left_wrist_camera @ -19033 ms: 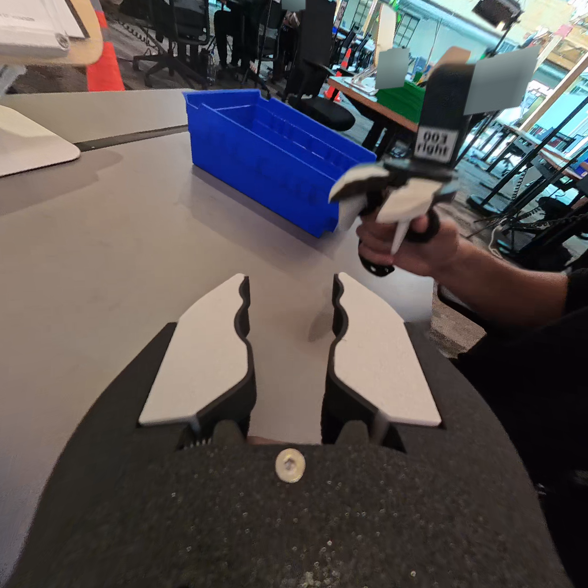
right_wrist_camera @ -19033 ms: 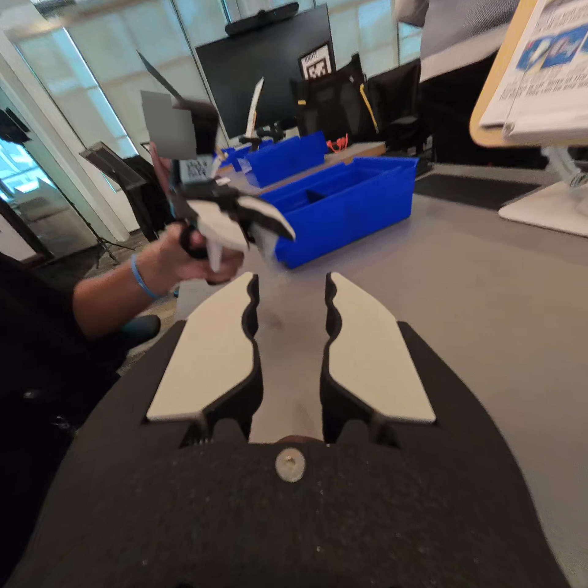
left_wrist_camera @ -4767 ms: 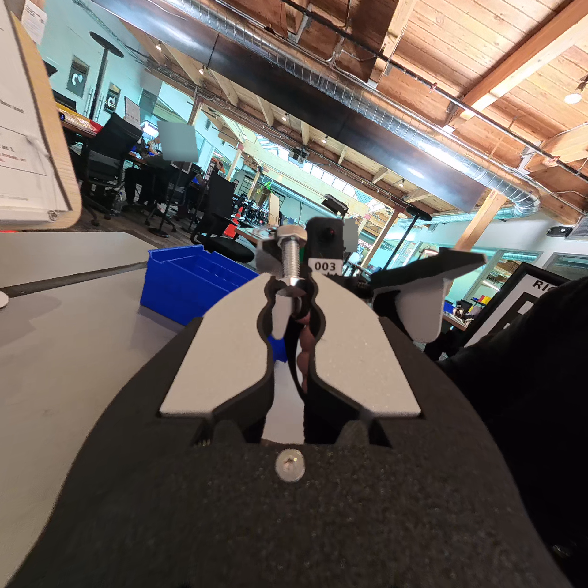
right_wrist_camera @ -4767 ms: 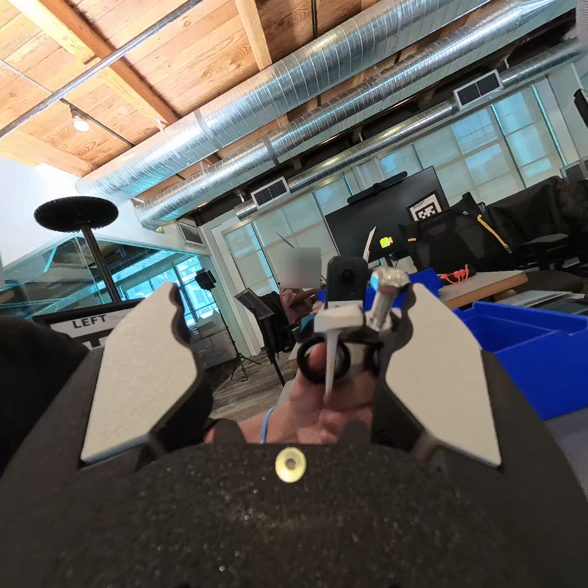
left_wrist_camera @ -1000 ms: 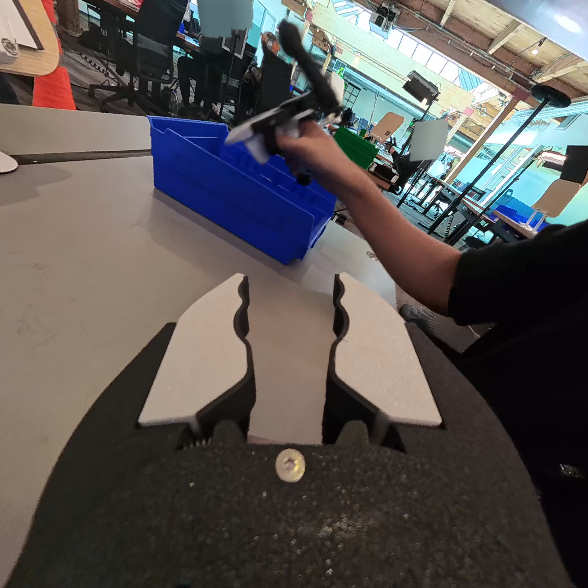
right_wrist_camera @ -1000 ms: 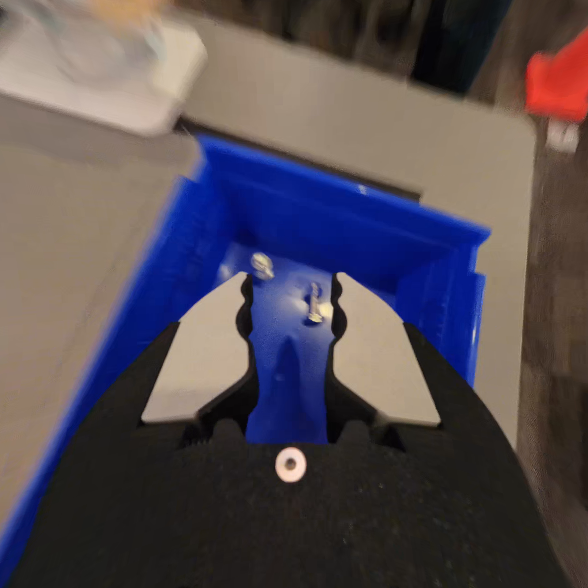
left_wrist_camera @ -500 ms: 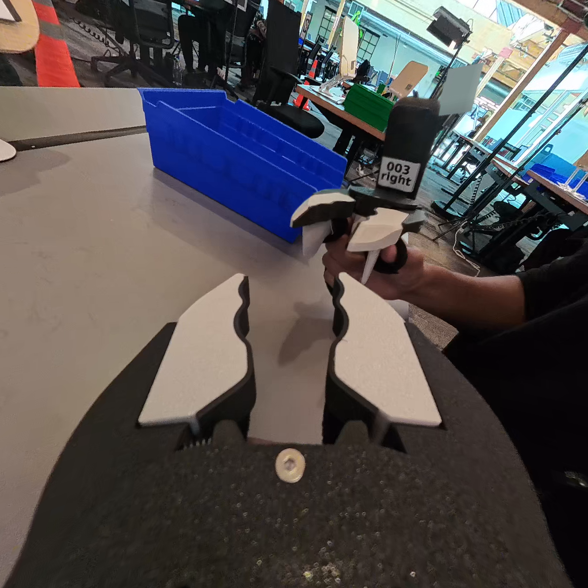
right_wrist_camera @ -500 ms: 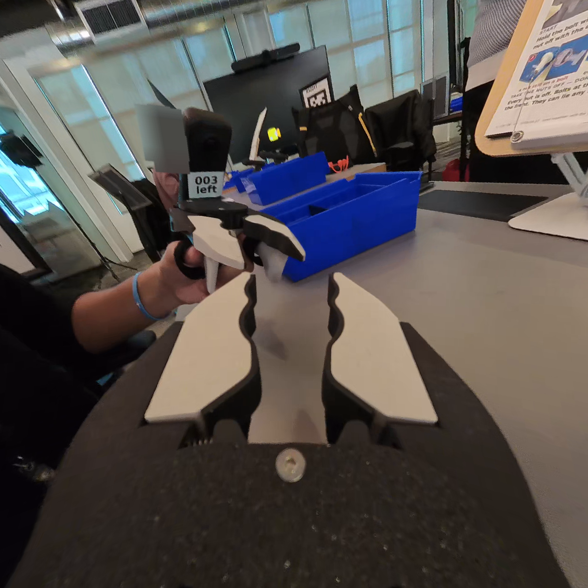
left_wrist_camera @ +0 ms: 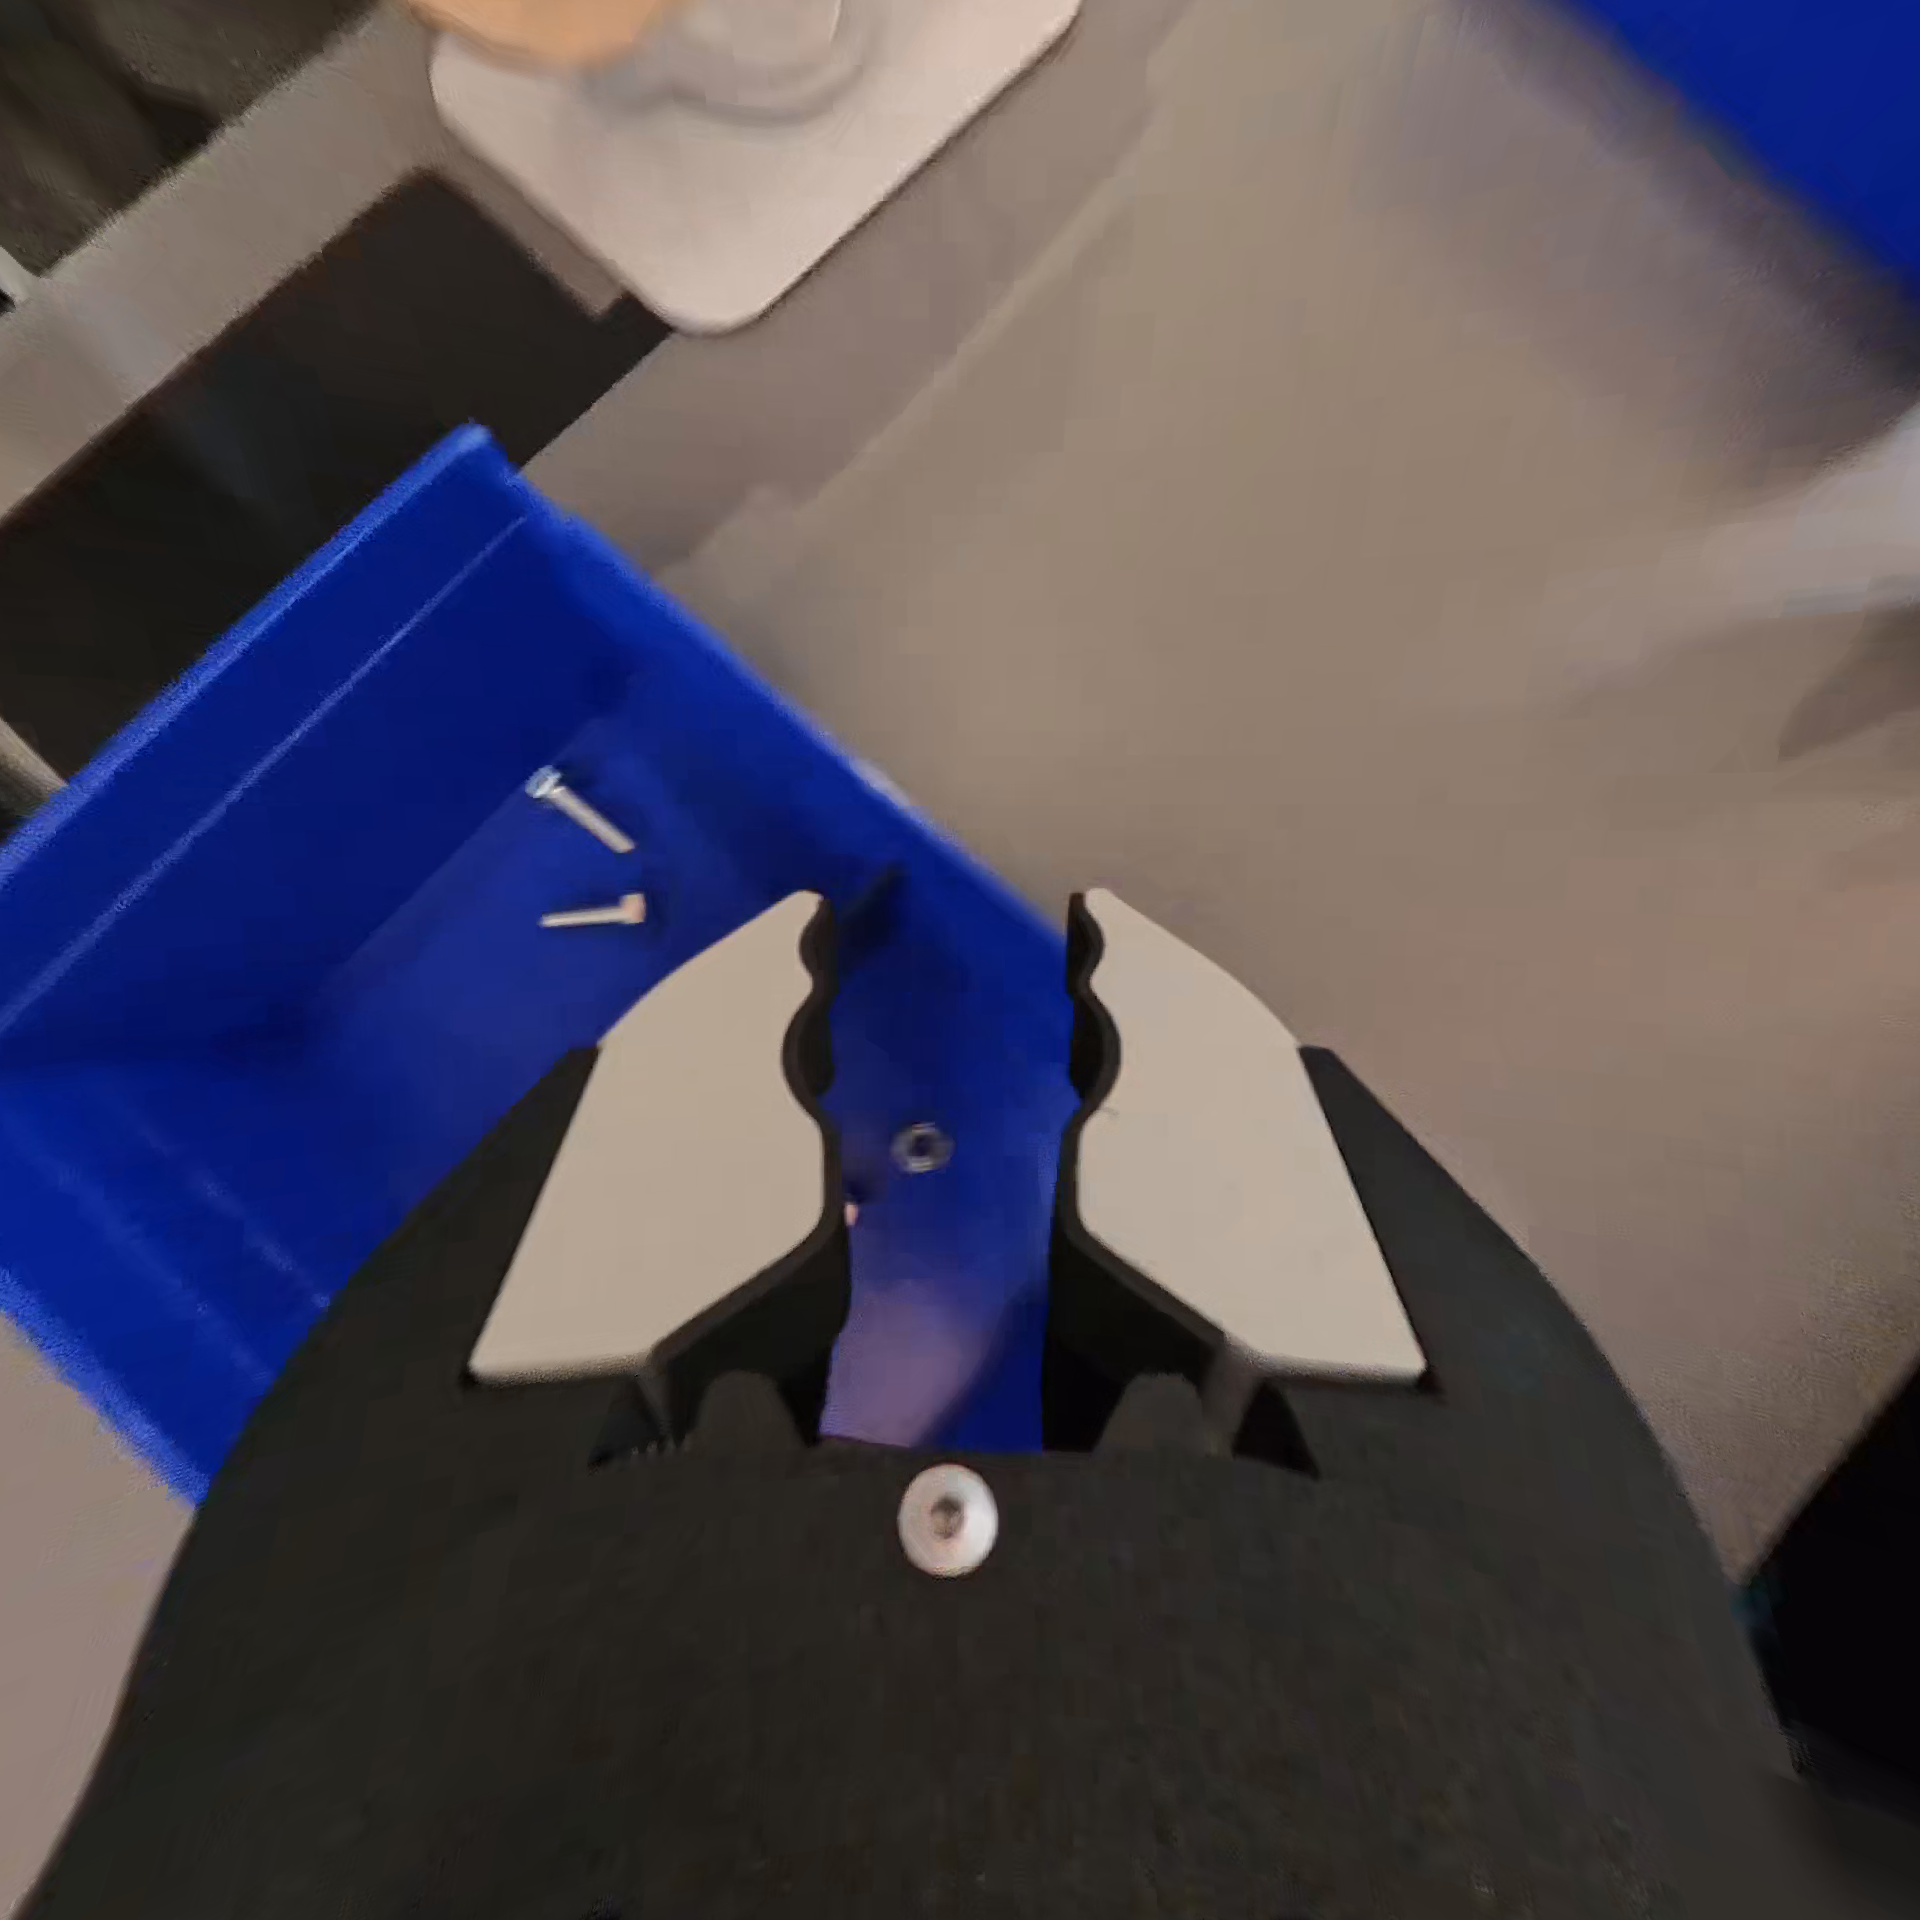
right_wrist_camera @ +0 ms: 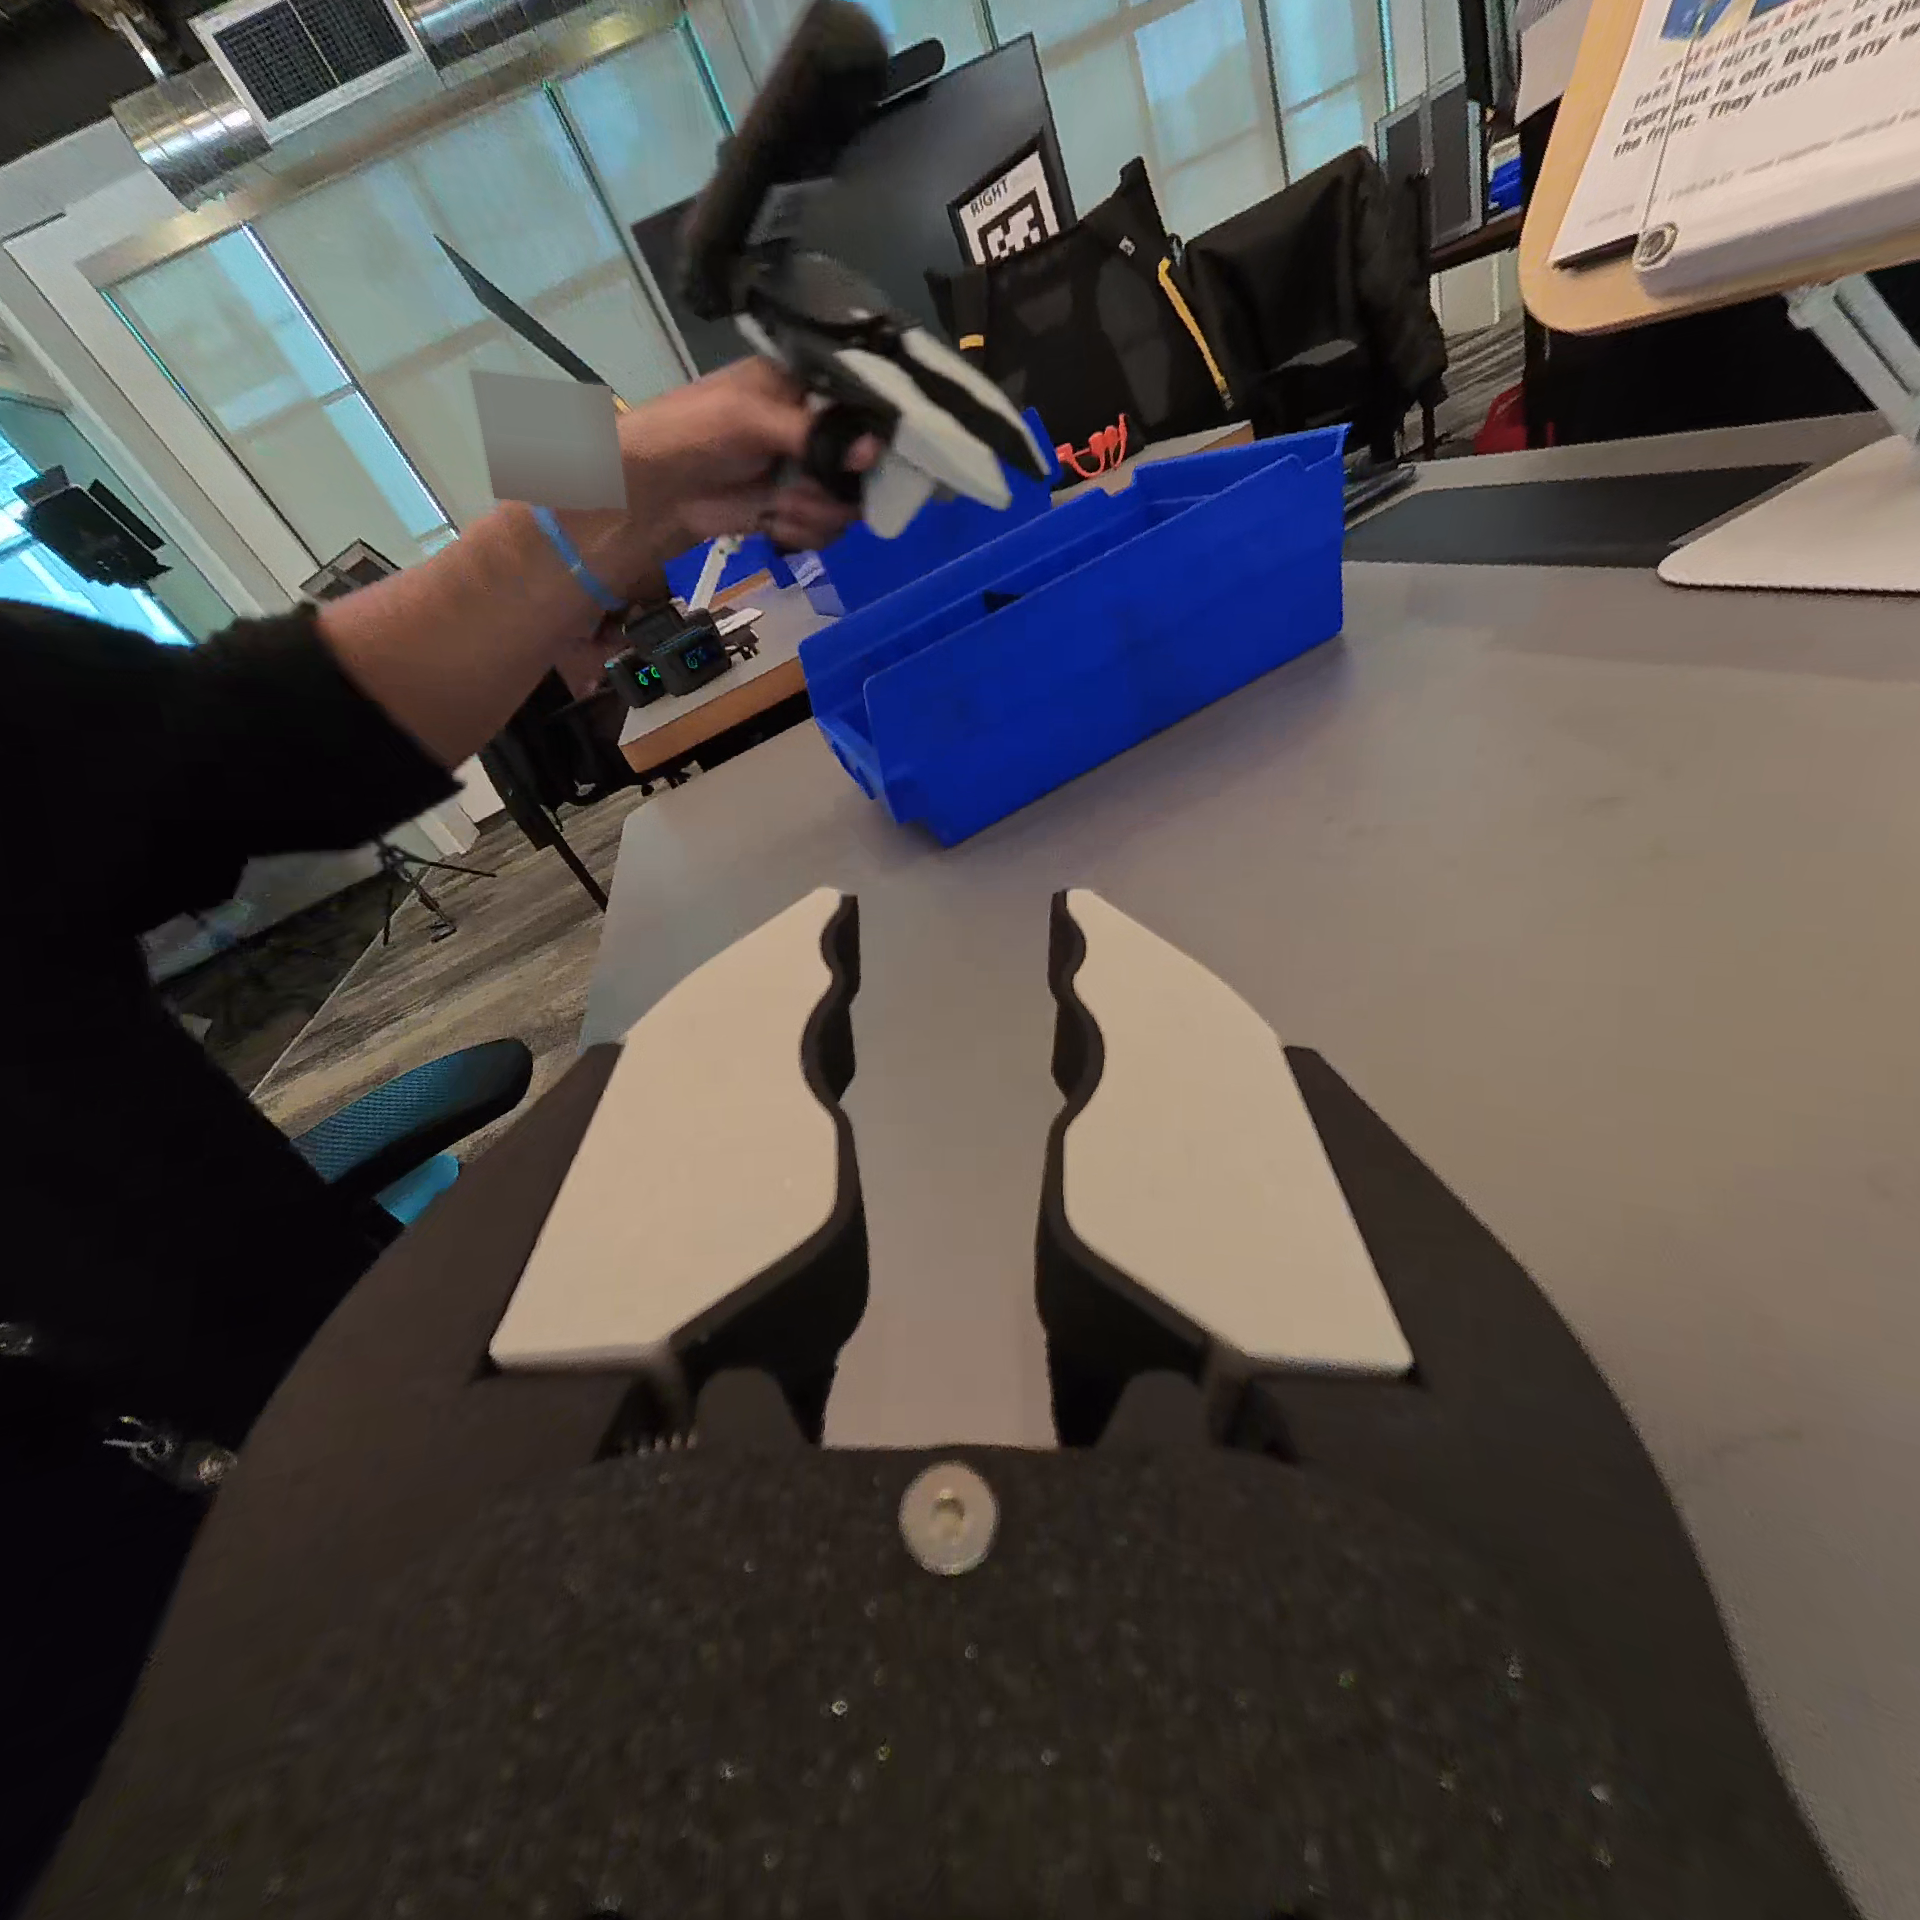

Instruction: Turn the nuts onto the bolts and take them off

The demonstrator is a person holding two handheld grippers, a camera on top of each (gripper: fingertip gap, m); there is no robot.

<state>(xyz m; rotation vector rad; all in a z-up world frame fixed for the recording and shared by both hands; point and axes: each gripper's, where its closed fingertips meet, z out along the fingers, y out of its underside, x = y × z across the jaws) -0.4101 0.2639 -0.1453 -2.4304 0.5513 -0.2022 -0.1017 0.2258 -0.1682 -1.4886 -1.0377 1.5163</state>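
The left tool (left_wrist_camera: 943,914) has swung over the blue bin (left_wrist_camera: 312,727), empty and parted above a nut (left_wrist_camera: 923,1149).

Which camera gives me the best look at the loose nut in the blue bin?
The left wrist view: it looks down into the blue bin, where the nut lies on the floor between the open fingers. The right wrist view shows only the bin's outer wall, so the nut is hidden.

Open-plan office workshop.
Grey desk (right_wrist_camera: 1558,831) with a blue bin (right_wrist_camera: 1091,644), glass partitions (right_wrist_camera: 312,343), ceiling ducts (right_wrist_camera: 208,145), tripod (right_wrist_camera: 416,883) and chair (right_wrist_camera: 416,1101) around.
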